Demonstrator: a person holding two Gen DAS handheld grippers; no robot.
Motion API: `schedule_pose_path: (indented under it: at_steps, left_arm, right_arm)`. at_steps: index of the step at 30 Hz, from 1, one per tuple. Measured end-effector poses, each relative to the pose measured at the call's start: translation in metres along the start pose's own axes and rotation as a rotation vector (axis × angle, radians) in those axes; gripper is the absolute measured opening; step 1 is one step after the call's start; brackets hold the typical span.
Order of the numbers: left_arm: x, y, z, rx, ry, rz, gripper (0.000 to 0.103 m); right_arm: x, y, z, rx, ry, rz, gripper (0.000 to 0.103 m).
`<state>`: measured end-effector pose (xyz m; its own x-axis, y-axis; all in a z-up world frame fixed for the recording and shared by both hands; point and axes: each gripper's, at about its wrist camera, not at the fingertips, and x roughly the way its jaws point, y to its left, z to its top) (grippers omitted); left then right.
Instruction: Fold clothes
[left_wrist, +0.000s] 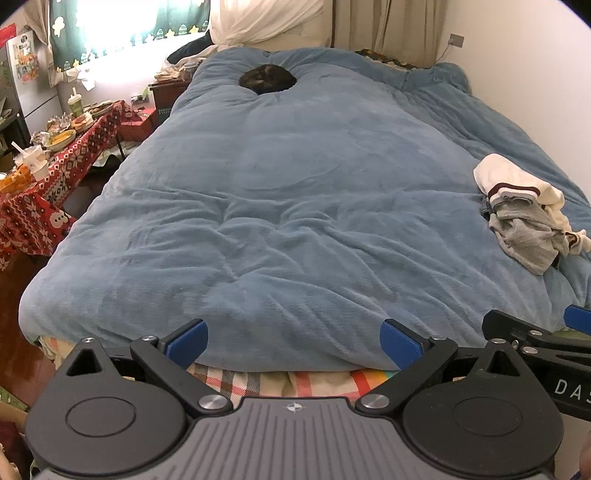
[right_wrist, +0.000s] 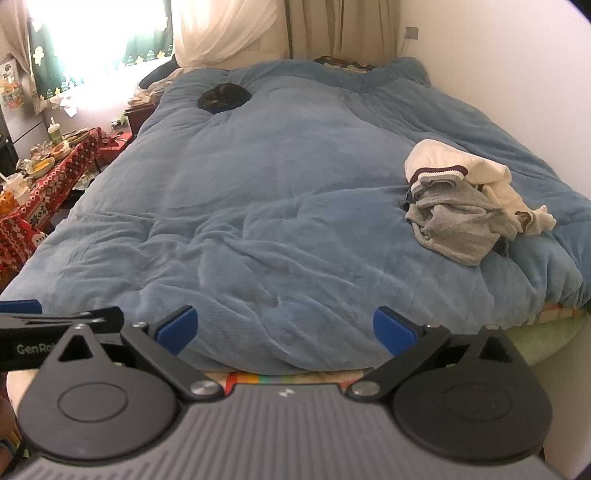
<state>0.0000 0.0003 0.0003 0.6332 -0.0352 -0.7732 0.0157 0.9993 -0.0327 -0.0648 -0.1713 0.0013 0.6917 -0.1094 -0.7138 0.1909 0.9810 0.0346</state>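
Both grippers, left (left_wrist: 293, 341) and right (right_wrist: 282, 330), jaws released at bed (left_wrist: 295, 206) foot, crumpled clothes (right_wrist: 465, 201) far right.

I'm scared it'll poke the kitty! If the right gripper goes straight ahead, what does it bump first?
Probably the blue blanket, right ahead of the open right gripper. The dark curled shape lies far up the bed, left of that line; depth is uncertain.

A crumpled heap of clothes (right_wrist: 469, 206), cream knit with maroon-striped hem over grey jersey, lies unfolded near the bed's right edge.
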Motion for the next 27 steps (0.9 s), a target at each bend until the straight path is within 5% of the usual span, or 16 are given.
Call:
schedule_pose_path:
  at_steps: [27]
  left_arm:
    - [-0.0028,0.0008,0.0025,0.007,-0.013,0.0,0.1]
  right_arm:
    - [-0.0029,0.0004,0.0055,-0.005,-0.001,0.001,0.102]
